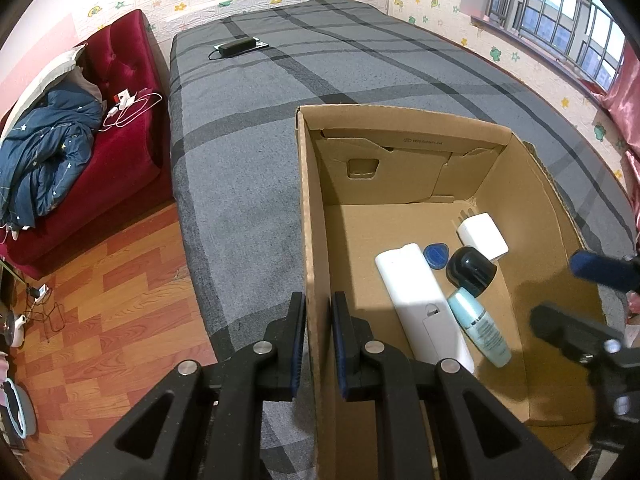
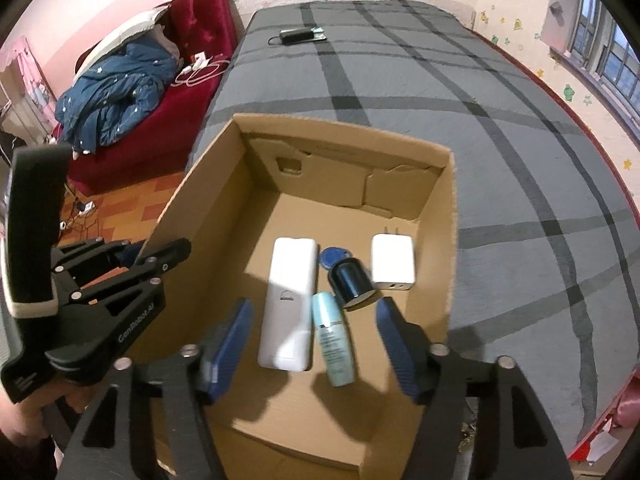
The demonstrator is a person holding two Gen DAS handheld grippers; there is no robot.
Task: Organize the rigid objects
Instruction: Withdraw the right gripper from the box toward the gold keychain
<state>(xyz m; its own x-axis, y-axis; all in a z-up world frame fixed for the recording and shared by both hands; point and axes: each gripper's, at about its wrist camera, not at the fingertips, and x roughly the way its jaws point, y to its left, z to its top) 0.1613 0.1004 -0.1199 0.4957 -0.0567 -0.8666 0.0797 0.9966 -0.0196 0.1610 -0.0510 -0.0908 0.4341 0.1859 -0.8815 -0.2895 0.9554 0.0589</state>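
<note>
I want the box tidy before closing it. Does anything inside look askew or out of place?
The teal bottle lies on its side in the cardboard box, its black cap overlapping the blue tag. The white device and white charger lie flat. Nothing looks spilled or damaged.
</note>
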